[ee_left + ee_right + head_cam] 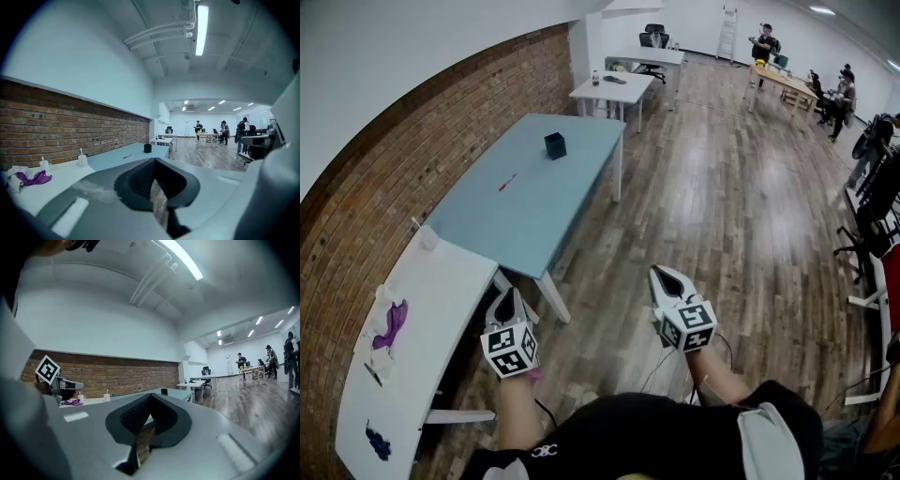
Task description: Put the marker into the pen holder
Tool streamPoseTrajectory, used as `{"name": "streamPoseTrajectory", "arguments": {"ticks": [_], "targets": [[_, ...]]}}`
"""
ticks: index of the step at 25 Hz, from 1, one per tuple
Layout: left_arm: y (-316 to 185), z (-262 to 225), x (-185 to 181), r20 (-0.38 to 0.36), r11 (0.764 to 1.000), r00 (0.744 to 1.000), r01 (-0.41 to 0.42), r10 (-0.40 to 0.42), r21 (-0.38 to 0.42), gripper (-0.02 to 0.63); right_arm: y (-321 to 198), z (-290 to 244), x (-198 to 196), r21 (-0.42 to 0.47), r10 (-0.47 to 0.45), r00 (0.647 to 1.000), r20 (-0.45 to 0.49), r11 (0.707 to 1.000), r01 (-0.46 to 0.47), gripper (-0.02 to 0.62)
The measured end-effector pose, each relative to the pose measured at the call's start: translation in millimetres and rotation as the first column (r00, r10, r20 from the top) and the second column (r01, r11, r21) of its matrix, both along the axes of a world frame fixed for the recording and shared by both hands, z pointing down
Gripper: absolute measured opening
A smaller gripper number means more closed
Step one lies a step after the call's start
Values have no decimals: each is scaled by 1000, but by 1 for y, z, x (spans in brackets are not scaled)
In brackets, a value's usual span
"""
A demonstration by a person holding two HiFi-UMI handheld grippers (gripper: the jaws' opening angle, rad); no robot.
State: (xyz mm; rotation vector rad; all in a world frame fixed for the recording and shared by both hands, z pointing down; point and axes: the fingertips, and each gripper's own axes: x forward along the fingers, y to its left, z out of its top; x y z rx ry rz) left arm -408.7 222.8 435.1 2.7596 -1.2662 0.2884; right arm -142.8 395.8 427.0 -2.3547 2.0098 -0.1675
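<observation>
Both grippers are closed with nothing in them. The left gripper [508,298] has its jaws pressed together and so does the right gripper [667,277]. The person holds them low in front of the body, side by side but apart, both pointing forward over the wood floor [722,206]. The left one is just off the near corner of a white table [441,300], and the right one hangs over open floor.

The marker [507,183] is nowhere near either of them. It's a thin red one lying flat on the blue table [534,216], the next table along the brick wall [412,159], roughly in the middle of the top. The pen holder [555,145] is a small dark box standing upright on that same table, farther down toward the far end. Marker and holder are apart, not touching.

The white table has a crumpled purple cloth [392,323] on it, plus a small white cup [428,239] close to the end that meets the blue table. There's some darker purple thing at the near end that I can't make out.

Past the blue table there's a white desk [614,87] with a few small items on it. Way down the room are several people [764,42] around another table, and a ladder [728,33] leans against the back wall.
</observation>
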Motion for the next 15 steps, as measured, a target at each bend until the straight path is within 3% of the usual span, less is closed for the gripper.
{"name": "streamPoseTrajectory", "arguments": {"ticks": [15], "targets": [[-27,2,-25,23,1000,1000,-6,6,8,6,-26,-3,-27,20,-10,1000,20,1000,9,3]]}}
